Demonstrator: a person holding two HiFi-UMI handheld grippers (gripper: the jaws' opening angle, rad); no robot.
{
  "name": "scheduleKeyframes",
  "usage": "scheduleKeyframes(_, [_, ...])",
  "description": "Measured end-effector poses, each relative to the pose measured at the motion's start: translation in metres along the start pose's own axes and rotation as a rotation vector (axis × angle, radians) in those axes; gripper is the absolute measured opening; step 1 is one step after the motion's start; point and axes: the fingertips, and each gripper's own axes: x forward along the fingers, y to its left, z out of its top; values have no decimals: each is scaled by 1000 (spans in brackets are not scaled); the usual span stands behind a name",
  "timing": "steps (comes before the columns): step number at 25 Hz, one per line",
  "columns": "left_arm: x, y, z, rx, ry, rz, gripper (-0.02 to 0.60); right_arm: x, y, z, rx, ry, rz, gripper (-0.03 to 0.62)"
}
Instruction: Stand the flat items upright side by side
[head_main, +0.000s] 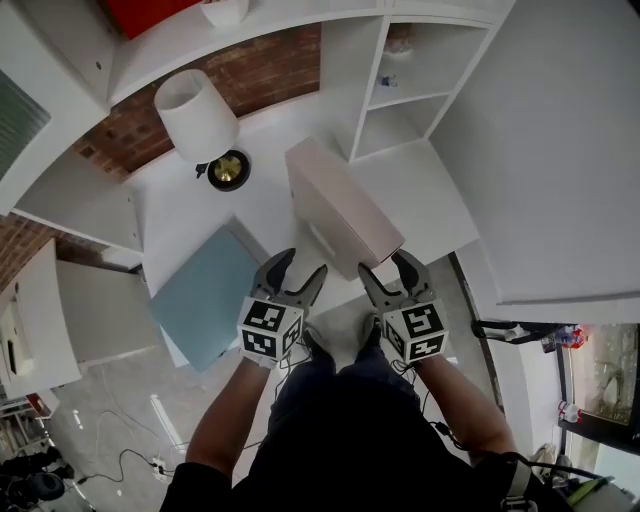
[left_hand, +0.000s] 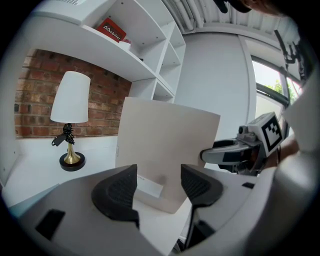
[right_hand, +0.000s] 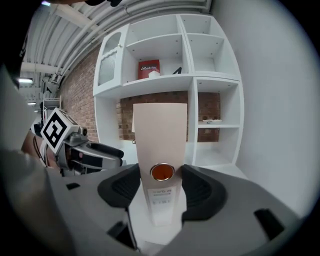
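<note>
— Head view first: where does the beige file (head_main: 340, 205) stand?
— Upright on the white desk (head_main: 430, 200), about mid-surface. Its narrow spine faces the near edge and its length runs toward the back edge.
— Who has hold of it?
— The right gripper (head_main: 385, 268). From its own view, the two black pads are clamped on either side of the spine, just at the orange finger ring (right_hand: 162, 172), with a small label below that.
— And the left gripper (head_main: 302, 266)?
— Jaws spread, nothing pinched between them. It hovers near the front edge, just beside the file's near corner, with the broad beige face just beyond its pads.
— Any other flat item?
— A pale blue folder (head_main: 205, 290) lies flat at the near-left corner, partly over the front edge and apart from the file.
— What else is up there?
— A lamp (head_main: 197, 113) with a white shade and a brass base stands at the back-left, against the brick wall. There are white shelves above, with a red box (left_hand: 111, 30) on one of them
</note>
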Motion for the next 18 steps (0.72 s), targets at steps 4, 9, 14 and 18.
scheduleKeyframes(4, [-6, 9, 7, 9, -10, -5, 265, 13, -10, 10, 4, -4, -81, 255])
scheduleKeyframes(9, [-18, 27, 15, 0, -25, 3, 265, 29, -23, 29, 25, -13, -151, 253])
scheduleKeyframes(14, [-17, 36, 22, -16, -36, -10, 265, 48, -31, 49, 46, -33, -200, 253])
scheduleKeyframes(18, [-9, 35, 25, -19, -35, -32, 265, 65, -42, 57, 81, -34, -236, 253])
